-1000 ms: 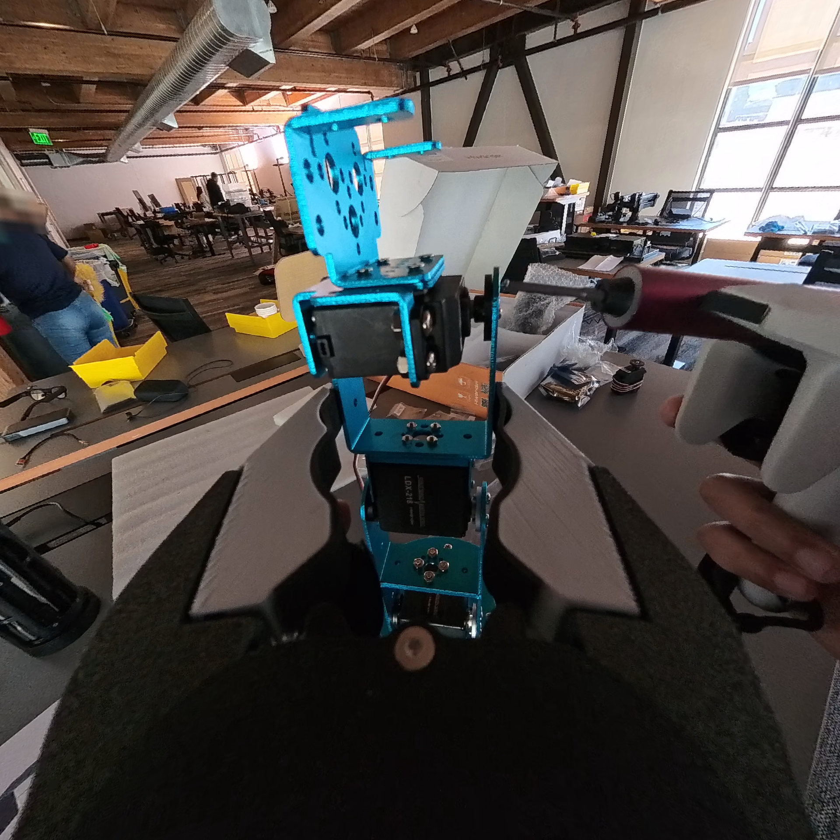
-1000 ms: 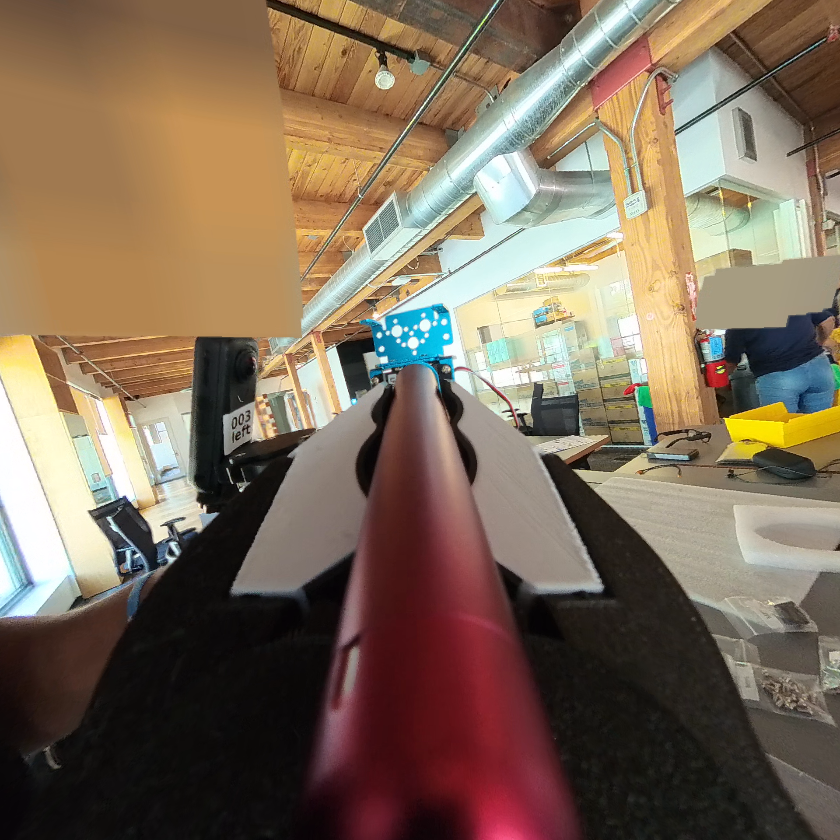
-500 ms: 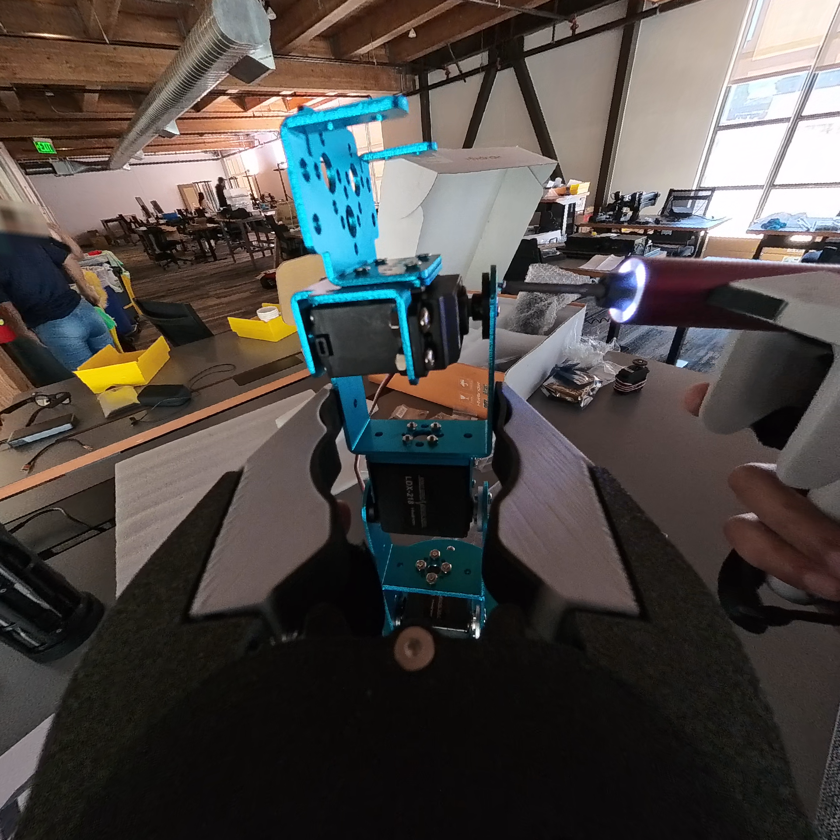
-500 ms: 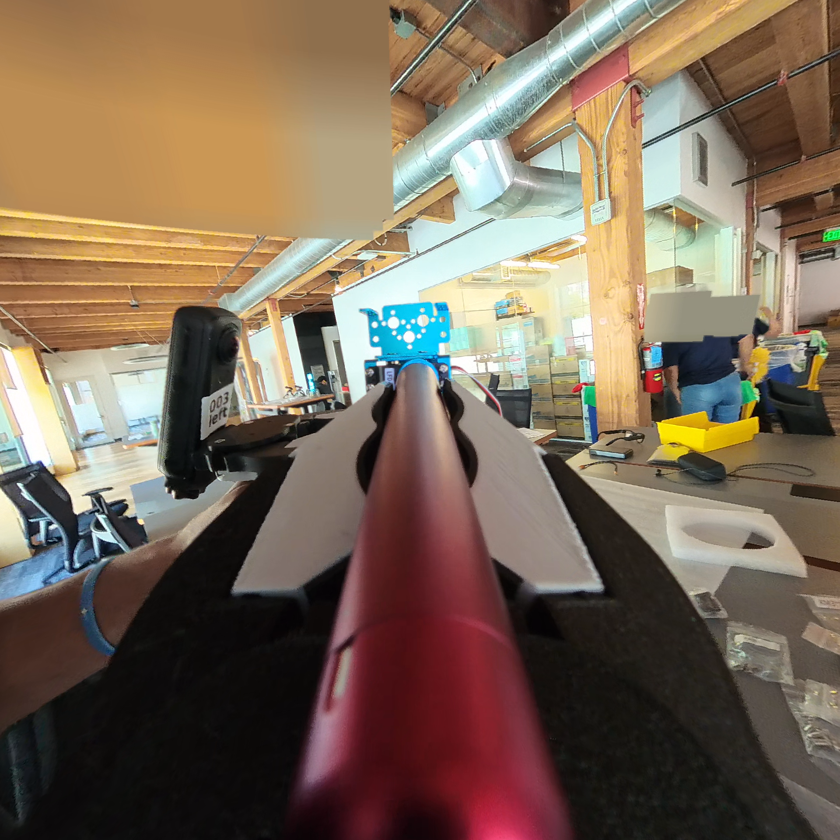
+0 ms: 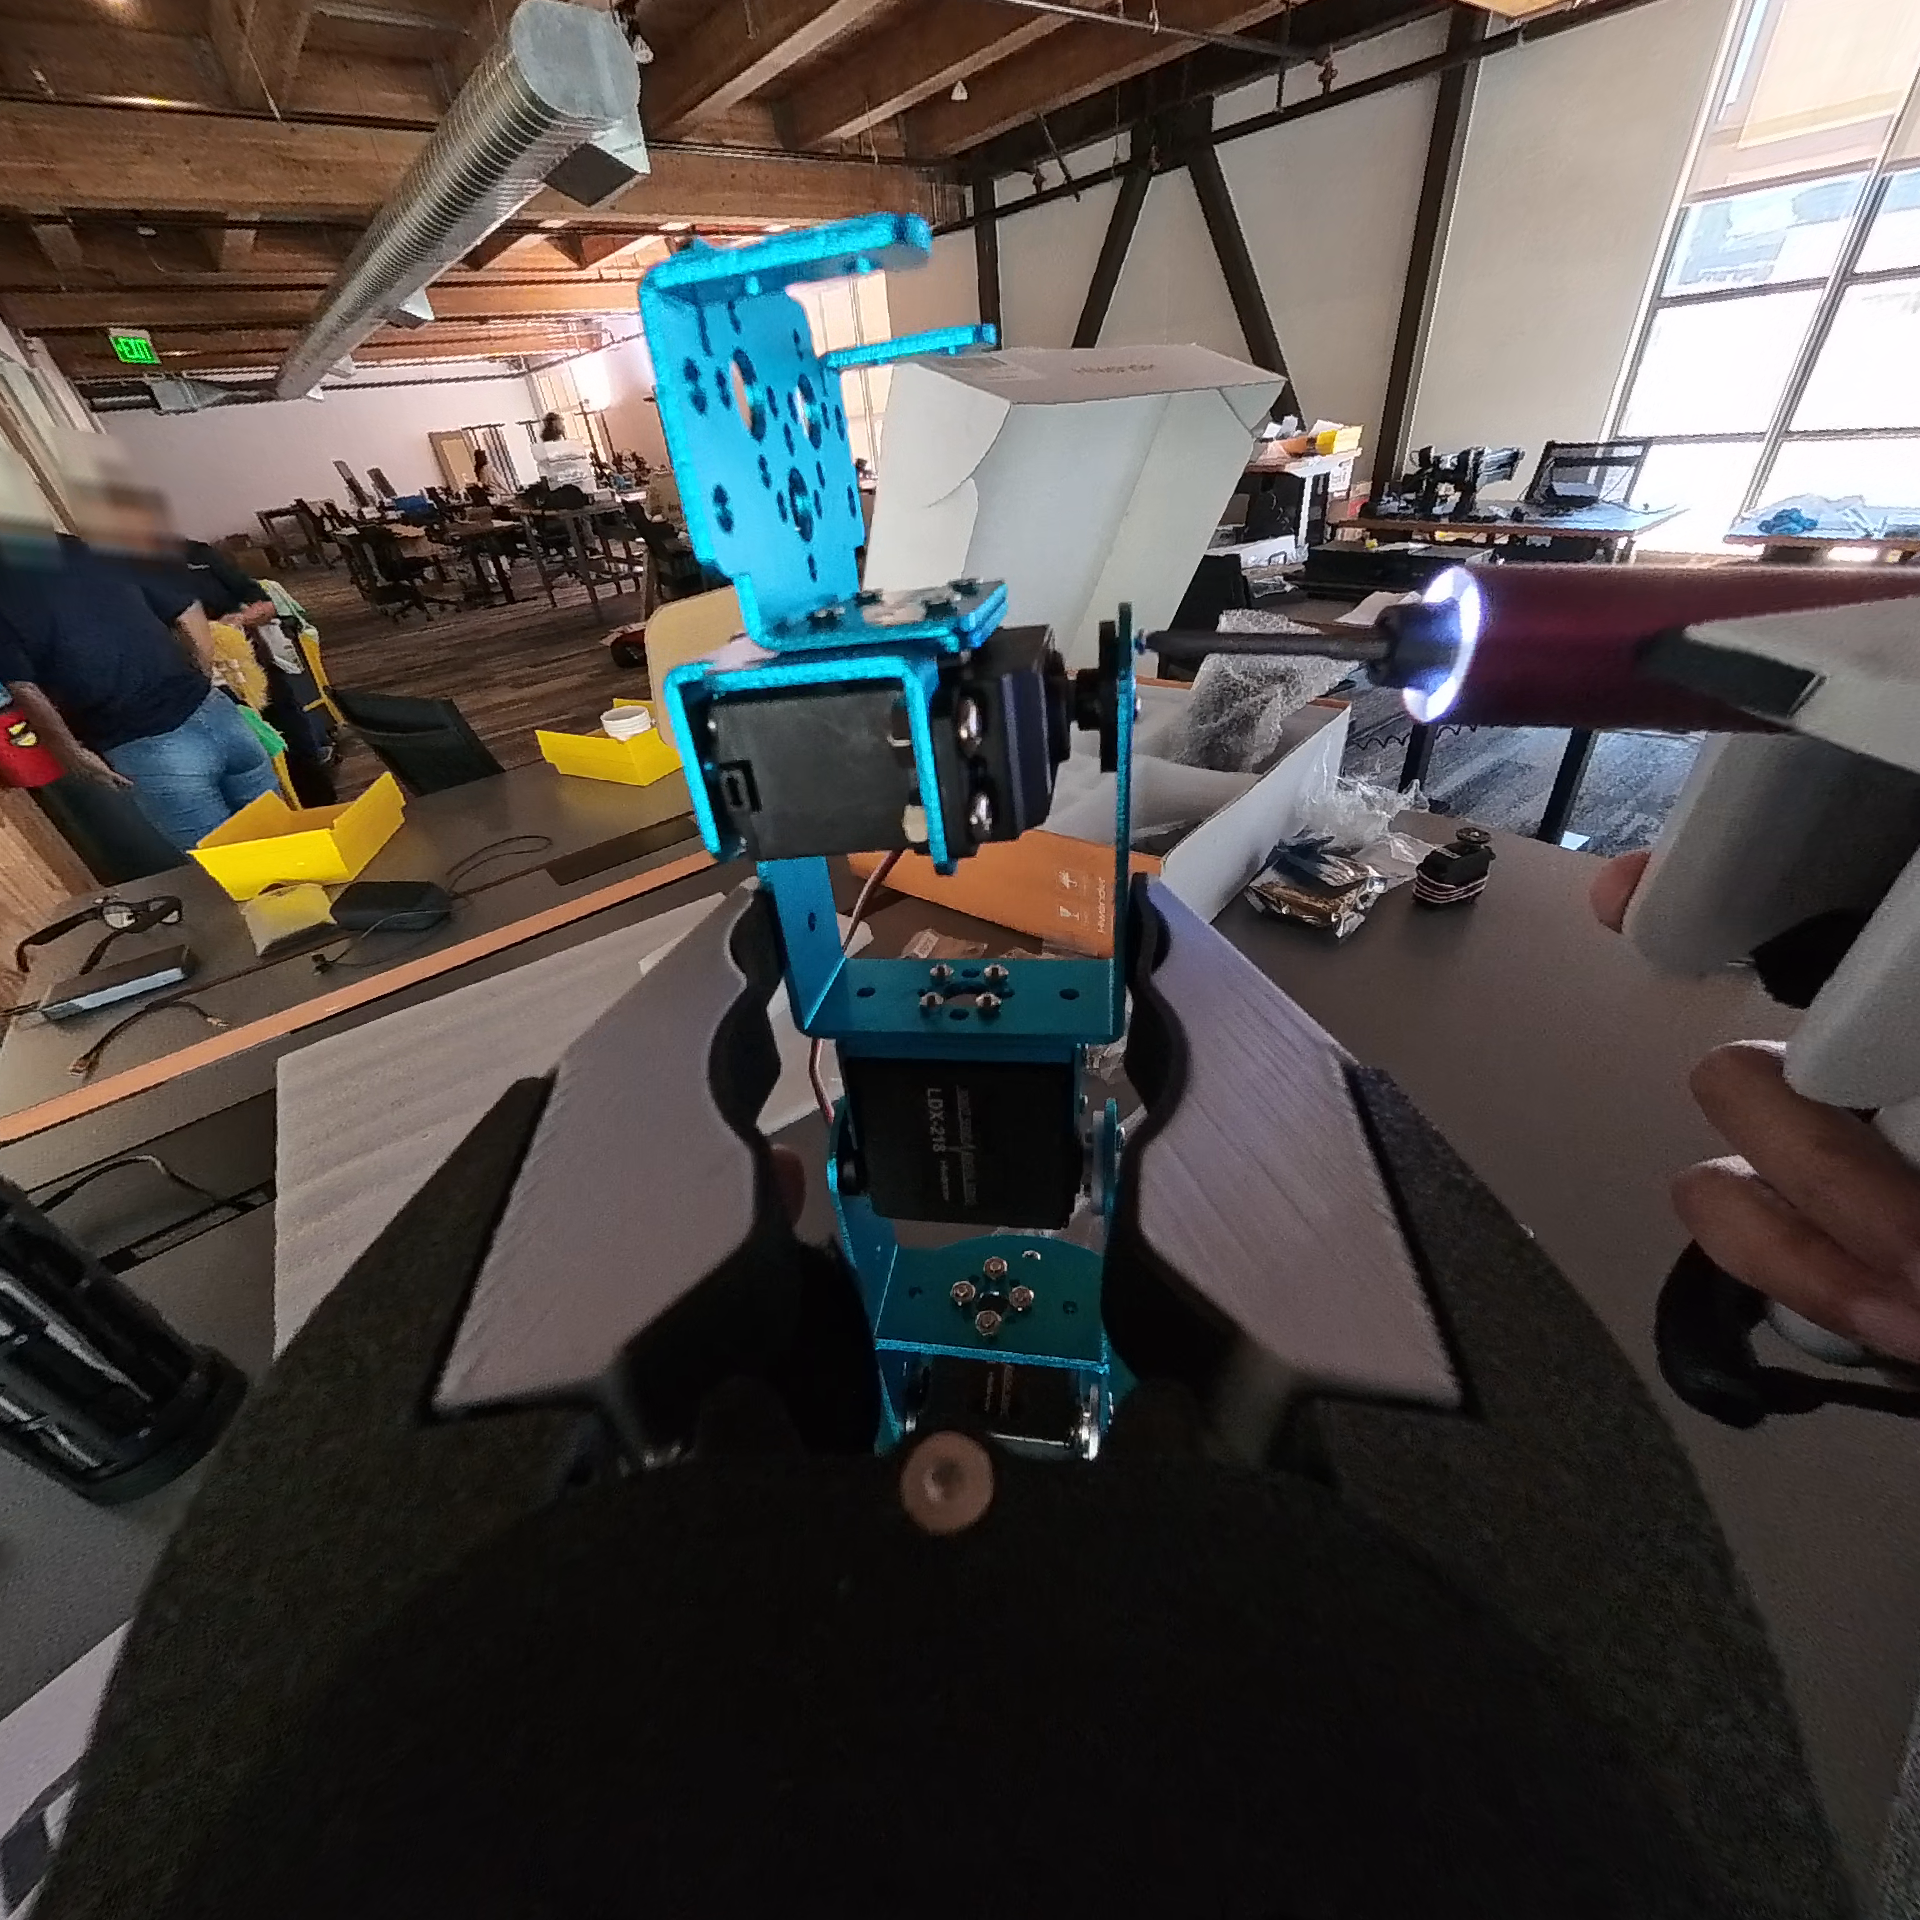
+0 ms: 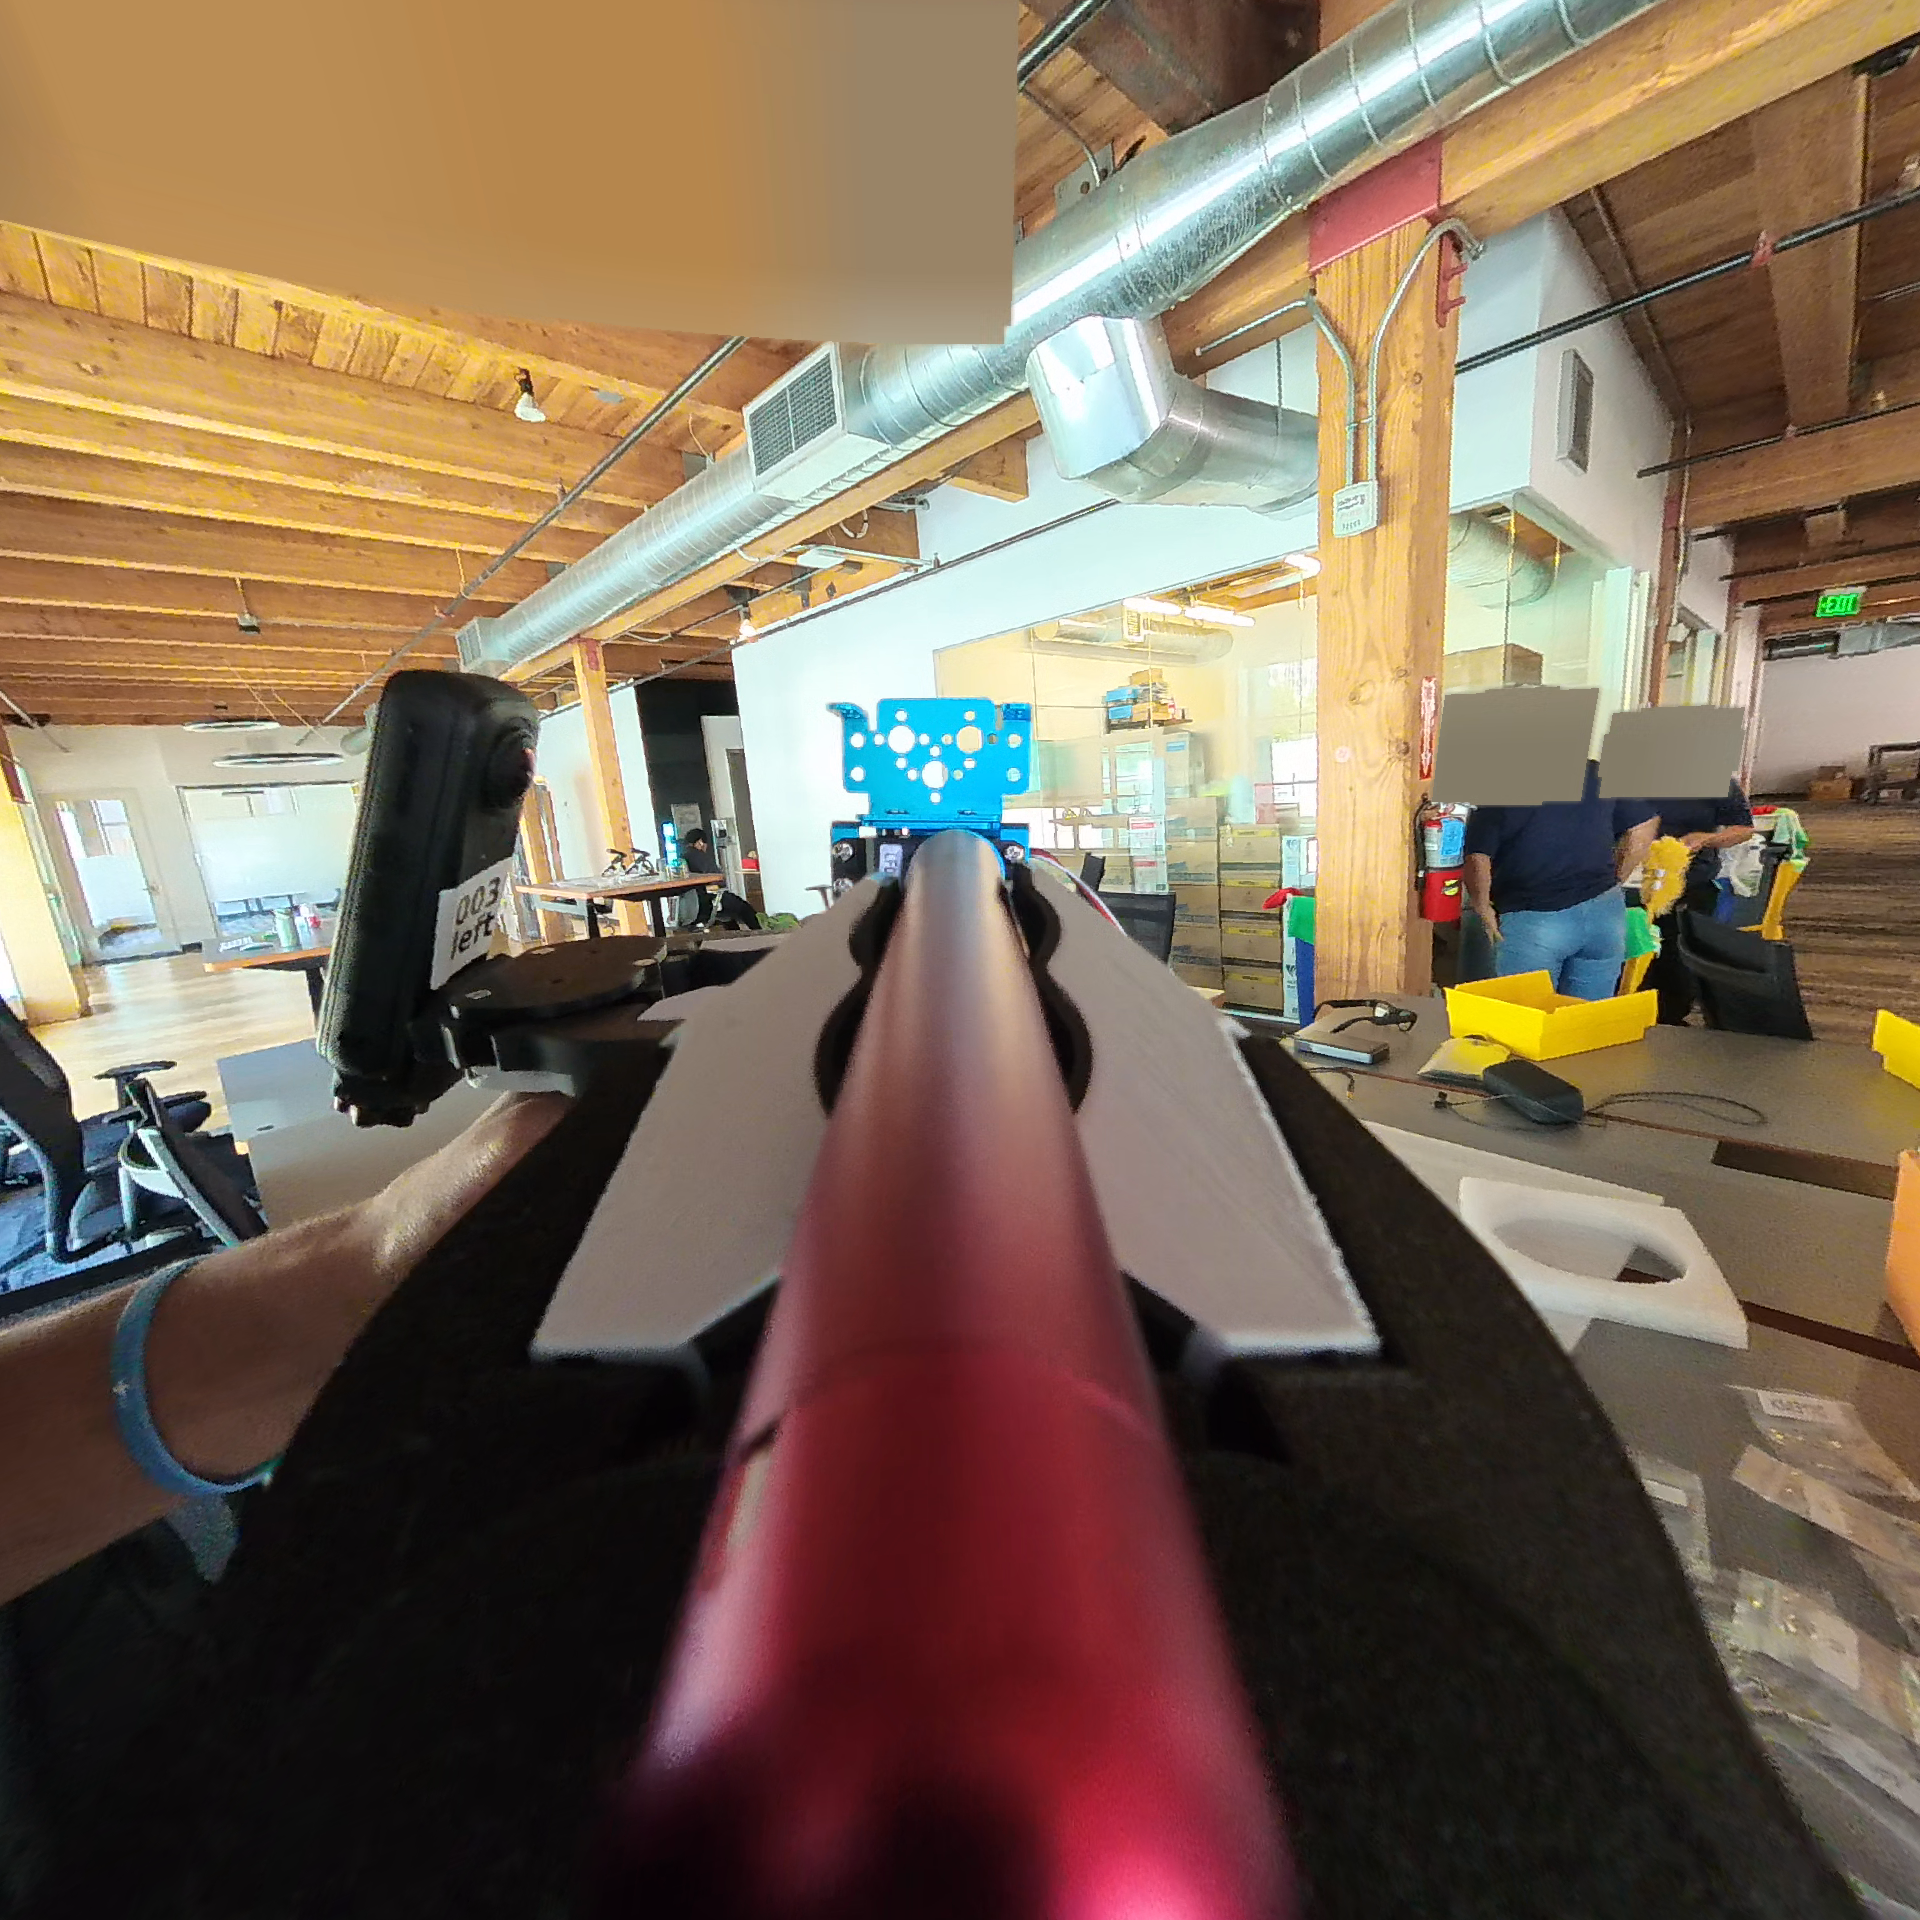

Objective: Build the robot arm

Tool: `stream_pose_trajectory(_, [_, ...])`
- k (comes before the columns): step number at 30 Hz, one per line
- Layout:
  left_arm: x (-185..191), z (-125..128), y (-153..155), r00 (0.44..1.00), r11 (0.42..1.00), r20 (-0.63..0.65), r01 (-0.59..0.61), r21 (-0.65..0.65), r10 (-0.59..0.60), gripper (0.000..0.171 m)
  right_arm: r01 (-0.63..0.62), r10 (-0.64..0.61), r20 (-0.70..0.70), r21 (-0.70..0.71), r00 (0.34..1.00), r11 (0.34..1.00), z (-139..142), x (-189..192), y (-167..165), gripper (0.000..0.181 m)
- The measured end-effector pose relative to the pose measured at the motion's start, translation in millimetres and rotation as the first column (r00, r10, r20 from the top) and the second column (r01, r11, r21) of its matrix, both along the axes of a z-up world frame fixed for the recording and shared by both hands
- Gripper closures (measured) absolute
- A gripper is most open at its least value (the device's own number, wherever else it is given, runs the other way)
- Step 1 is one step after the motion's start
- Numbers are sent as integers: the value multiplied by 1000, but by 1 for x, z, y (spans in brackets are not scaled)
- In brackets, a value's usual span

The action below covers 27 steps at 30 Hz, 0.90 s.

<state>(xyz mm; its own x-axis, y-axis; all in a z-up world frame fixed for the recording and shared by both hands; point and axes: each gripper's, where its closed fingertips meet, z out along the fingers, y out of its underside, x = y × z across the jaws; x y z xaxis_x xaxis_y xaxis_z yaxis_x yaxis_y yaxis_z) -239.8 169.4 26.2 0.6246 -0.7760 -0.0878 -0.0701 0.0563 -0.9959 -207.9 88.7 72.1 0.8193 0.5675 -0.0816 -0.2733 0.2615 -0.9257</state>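
Above the counter (image 5: 1455, 1039), left claw (image 5: 951, 1039) clamps the blue bracket (image 5: 961, 1003) upright. Right claw (image 6: 951, 904) grips the red driver (image 6: 966, 1299), bit at the side plate. Best: keep bit square, bracket steady.

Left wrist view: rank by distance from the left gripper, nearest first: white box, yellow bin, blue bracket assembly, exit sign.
1. Blue bracket assembly: between the left gripper fingers, centre.
2. White box: on the table just behind the assembly, right of centre.
3. Yellow bin: on the next table, left.
4. Exit sign: far wall, upper left.
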Motion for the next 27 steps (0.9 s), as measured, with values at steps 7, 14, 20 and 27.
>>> stream_pose_trajectory(7, [0, 0, 0, 1000, 1000, -4, 2, 1, -2, 105, -6, 5, 58, 22, 998, 1000, -1, 0, 1, 159])
stream_pose_trajectory(14, [-1, 0, 0, 1000, 1000, 0, -9, 2, 9, 105, 45, -55, 159, 70, 986, 997, 0, -4, 1, 159])
stream_pose_trajectory(20, [-1, 0, 1, 1000, 1000, -3, -9, 10, 9, 105, 59, -74, 205, 79, 976, 995, 1, -5, 1, 159])
stream_pose_trajectory(27, [-3, 0, 2, 1000, 1000, 7, -19, 16, 19, 106, 25, -34, 180, 51, 983, 998, 2, -8, 2, 159])
